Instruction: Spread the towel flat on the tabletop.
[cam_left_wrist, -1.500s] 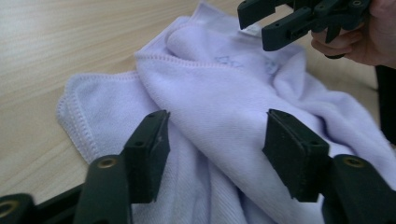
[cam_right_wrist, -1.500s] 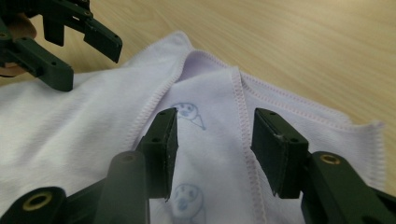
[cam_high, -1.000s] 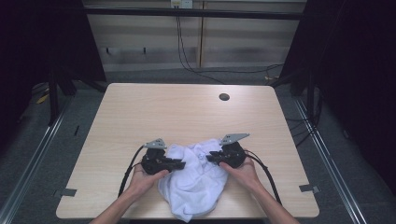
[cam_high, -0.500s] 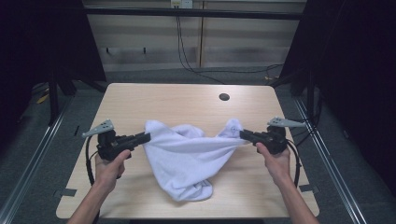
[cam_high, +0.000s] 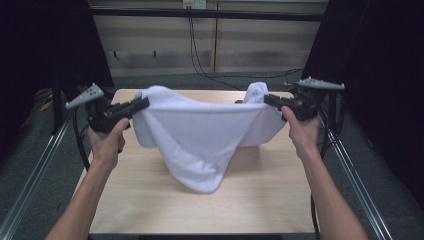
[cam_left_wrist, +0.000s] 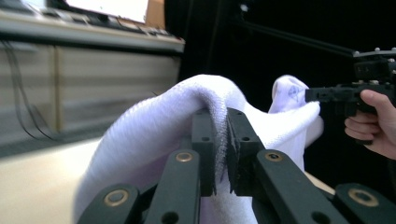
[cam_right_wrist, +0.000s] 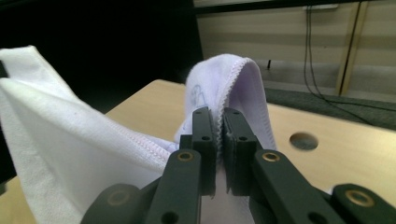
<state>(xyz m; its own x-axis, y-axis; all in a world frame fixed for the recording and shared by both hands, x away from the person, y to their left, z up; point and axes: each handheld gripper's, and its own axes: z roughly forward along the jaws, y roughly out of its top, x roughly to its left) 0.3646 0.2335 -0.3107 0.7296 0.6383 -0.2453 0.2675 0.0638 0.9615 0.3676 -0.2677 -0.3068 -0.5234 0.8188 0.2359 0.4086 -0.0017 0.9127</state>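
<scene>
Black jaws of the left gripper (cam_left_wrist: 220, 154) are clamped on a fold of the white cloth (cam_left_wrist: 154, 126), which bulges up and over their tips in the left gripper view. Across from it in that same view, the right gripper (cam_left_wrist: 322, 95) pinches the far corner of the cloth, a hand wrapped round its body. In the right gripper view the right gripper (cam_right_wrist: 219, 149) is pressed together on a stitched hem of the white cloth (cam_right_wrist: 70, 149), whose edge loops above the jaws; a faint mark shows on that loop, too blurred to read.

From above, the left gripper (cam_high: 142, 103) and the right gripper (cam_high: 267, 99) hold the white cloth (cam_high: 200, 135) stretched between them above the wooden table (cam_high: 270, 195), its middle sagging to a point below and between the two; whether that point touches the wood is hard to judge. Beyond the right gripper lies a round hole (cam_right_wrist: 303, 140) in the tabletop, with nothing visible in it.
</scene>
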